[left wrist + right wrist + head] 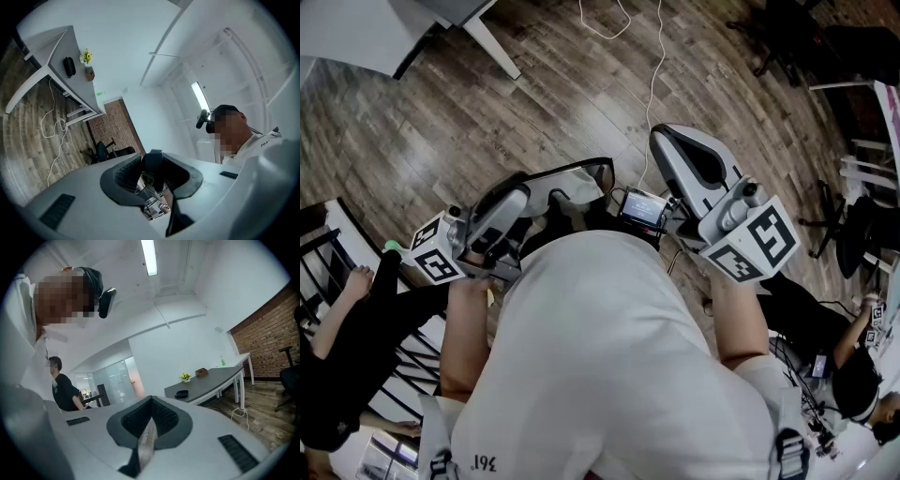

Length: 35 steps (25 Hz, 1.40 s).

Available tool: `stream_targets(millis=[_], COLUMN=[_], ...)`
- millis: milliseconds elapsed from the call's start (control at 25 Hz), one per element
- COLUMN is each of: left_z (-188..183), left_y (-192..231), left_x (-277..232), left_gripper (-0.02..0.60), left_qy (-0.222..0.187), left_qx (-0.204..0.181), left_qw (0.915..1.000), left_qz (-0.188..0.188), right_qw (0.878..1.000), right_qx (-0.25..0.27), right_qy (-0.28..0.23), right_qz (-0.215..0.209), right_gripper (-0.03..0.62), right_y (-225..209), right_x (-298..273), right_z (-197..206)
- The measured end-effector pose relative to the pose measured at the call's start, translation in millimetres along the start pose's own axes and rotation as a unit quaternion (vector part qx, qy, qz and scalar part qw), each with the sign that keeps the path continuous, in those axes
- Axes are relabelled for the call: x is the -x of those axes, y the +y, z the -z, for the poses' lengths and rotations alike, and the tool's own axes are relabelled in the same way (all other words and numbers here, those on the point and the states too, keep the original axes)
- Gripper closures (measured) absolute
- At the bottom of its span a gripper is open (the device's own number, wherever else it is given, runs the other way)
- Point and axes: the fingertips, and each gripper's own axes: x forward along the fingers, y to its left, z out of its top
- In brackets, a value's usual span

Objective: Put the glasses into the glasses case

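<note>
**Wooden floor** (441, 103). It lies under us. We stand on it with both tools carried at waist height in front of our white shirt (609, 356), so this looks like a carry and not yet the placing.

**Desk** (211, 380). Grey top on white legs, well apart from us across the room. It bears a pot of flowers (186, 377), a small box and the item below, so we judge it to be where the job finishes.

**Left gripper** (534, 202). It is clenched on the glasses and tipped a little upward, likely to keep the frame from sliding out on the way.

**Right gripper** (670, 141). Its jaws are pressed together with nothing between them. It is held level, apparently kept free to steady or open the case.

**Glasses** (591, 176). Dark frame with clear lenses, sticking out past the left jaws with a dark part of the frame pinched between the pads. They are not yet in their container.

**Glasses case** (181, 393). A small dark oblong lying on the desk. We judge it to be the case, but it is too small to tell whether it is open.
</note>
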Motion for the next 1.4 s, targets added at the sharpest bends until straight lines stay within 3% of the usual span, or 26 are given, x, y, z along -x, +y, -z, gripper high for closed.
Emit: stream_targets(millis=[800,960,1000,1040,1080,1160,1320,1400], left_z=[-2,-1,-1,-1,-1,0,2,2], left_y=[-2,0,0,1,1,3,5,5], left_x=[-6,-7,-8,-7,-7,-6,-7,-8], left_gripper=[0.451,0.451,0.451,0.451,0.451,0.451,0.451,0.451], left_qy=[0.003,0.005,0.006,0.006,0.006,0.007,0.015,0.018], left_qx=[-0.004,-0.003,-0.002,-0.002,0.000,0.002,0.006,0.008], left_qw=[0.9999,0.9999,0.9999,1.0000,1.0000,1.0000,0.9999,0.9998], left_qz=[0.010,0.009,0.008,0.007,0.006,0.003,-0.003,-0.005], right_qw=[0.998,0.991,0.987,0.981,0.973,0.946,0.867,0.849], right_qx=[0.051,0.129,0.156,0.186,0.218,0.297,0.447,0.472], right_qy=[0.025,0.036,0.041,0.049,0.063,0.111,0.189,0.205], right_qz=[0.013,0.000,-0.013,-0.028,-0.043,-0.071,-0.114,-0.122], right_gripper=[0.586,0.576,0.512,0.394,0.326,0.302,0.279,0.269], right_y=[-1,13,23,34,45,67,89,89], right_x=[-8,-12,-14,-17,-19,-22,-37,-42], right_z=[7,6,7,9,14,37,75,81])
